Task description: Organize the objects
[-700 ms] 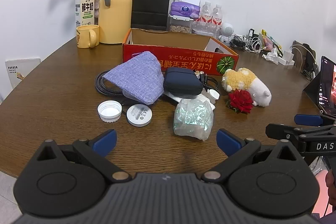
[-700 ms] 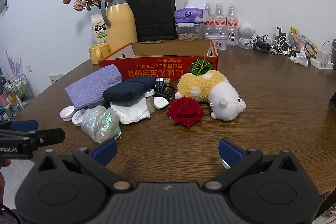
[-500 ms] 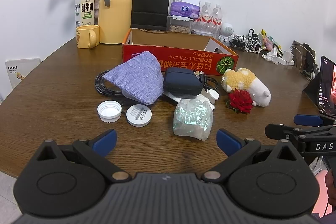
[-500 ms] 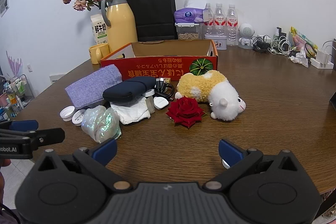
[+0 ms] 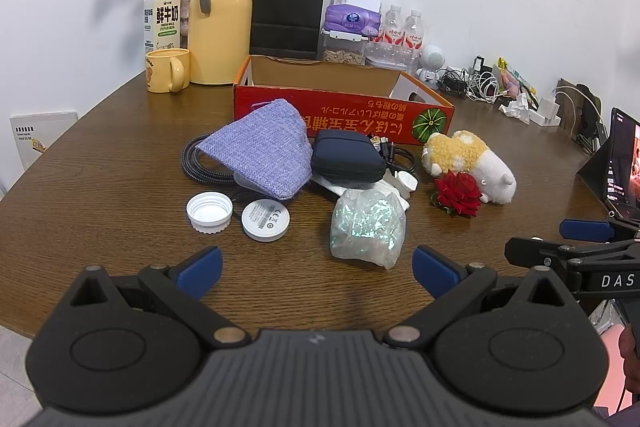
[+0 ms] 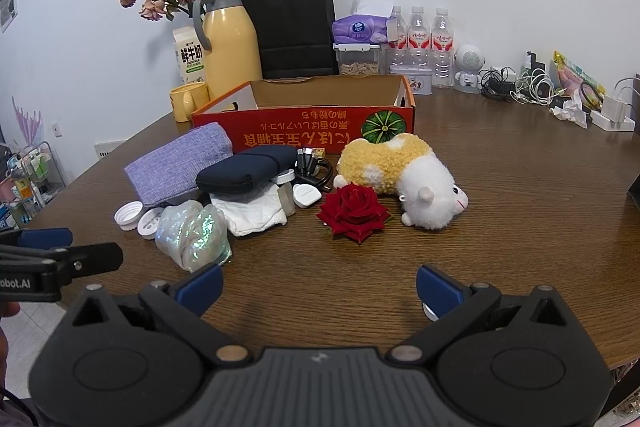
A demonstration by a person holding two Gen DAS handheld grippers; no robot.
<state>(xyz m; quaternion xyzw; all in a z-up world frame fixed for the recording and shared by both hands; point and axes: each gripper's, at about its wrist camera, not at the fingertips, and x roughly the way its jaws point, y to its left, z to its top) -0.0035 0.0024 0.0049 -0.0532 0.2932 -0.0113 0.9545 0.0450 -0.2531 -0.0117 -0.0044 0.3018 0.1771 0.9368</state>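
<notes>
An open red cardboard box [image 5: 344,115] [image 6: 304,131] stands mid-table. In front lie a purple fabric pouch [image 5: 260,147] [image 6: 180,163], a dark blue case [image 5: 346,157] [image 6: 248,169], a shiny crumpled bag [image 5: 366,223] [image 6: 192,235], a red rose [image 5: 456,193] [image 6: 354,213], a plush sheep [image 5: 468,165] [image 6: 404,179], two white lids [image 5: 210,213] [image 5: 265,219], white cloth [image 6: 256,213] and cables. My left gripper [image 5: 316,267] is open and empty, near the bag. My right gripper [image 6: 320,287] is open and empty, short of the rose.
At the back stand a yellow thermos [image 5: 220,19], milk carton [image 5: 162,19], yellow mug [image 5: 166,71], dried flowers, black paper bag [image 5: 286,3], tissue pack, water bottles [image 6: 428,39] and chargers with cables [image 6: 532,87]. A tablet [image 5: 624,163] stands at the right edge.
</notes>
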